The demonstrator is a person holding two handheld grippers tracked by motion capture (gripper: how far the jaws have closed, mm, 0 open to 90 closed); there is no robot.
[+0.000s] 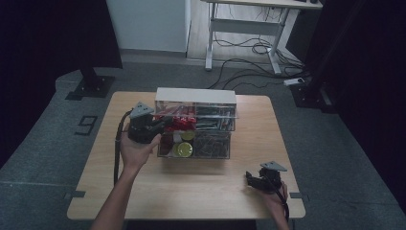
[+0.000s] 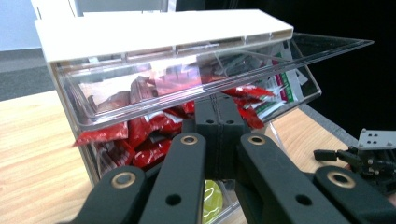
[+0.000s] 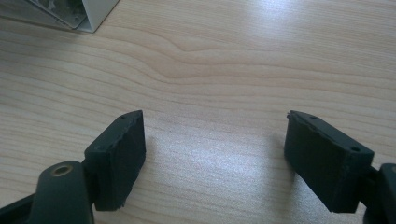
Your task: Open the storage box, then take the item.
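I see a light wooden bench (image 1: 191, 191) carrying a clear two-tier organizer box (image 1: 196, 124) with a white top, set toward the far middle.

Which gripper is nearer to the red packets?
Left. The left gripper is at the bin with the red packets; the right gripper rests far off near the table's front edge.

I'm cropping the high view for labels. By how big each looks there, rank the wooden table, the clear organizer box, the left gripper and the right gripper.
1. Wooden table, by far the largest.
2. Clear organizer box.
3. Left gripper and right gripper: they look much alike, so I won't rank them.
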